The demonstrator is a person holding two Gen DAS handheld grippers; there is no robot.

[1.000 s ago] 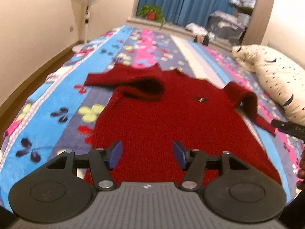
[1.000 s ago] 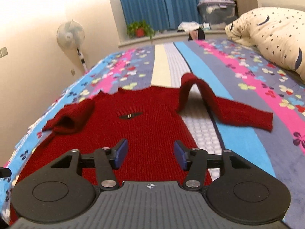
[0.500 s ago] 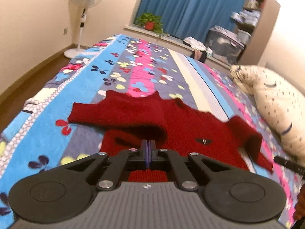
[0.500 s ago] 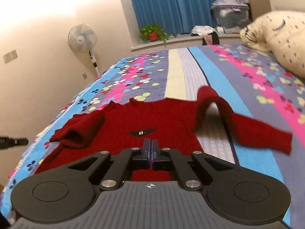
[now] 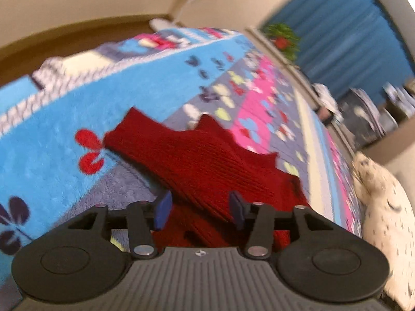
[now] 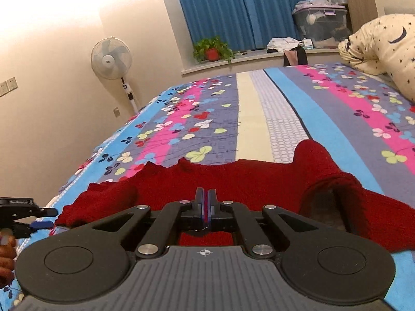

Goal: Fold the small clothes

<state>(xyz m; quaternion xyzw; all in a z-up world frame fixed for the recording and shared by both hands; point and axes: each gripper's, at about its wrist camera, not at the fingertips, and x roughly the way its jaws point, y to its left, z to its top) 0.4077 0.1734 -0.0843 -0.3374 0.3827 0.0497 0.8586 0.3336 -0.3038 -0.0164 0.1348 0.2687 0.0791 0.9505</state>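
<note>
**A:** Sweater first: where is it relative to each set of jaws?

**B:** A dark red knitted sweater (image 6: 249,178) lies on a flowered, striped bedspread (image 6: 282,119). In the right wrist view, the right gripper (image 6: 205,204) has its jaws pressed together, blue pads meeting, low over the red knit. Whether any fabric is pinched between them I cannot tell.

**A:** And the left gripper?

**B:** The left gripper (image 5: 199,210) has its jaws spread wide. A folded sleeve (image 5: 186,155) runs ahead from the gap between them. That view is blurred and tilted, so contact is unclear.

**A:** What lies beyond the jaws?

**B:** To the right of the shut jaws, the other sleeve (image 6: 329,178) humps up in a loop. Farther on, the bedspread stretches away. Far right rests a star-patterned pillow (image 6: 384,41). Beyond the bed stand a pedestal fan (image 6: 111,59), a potted plant (image 6: 212,50) and blue curtains (image 6: 243,10).
</note>
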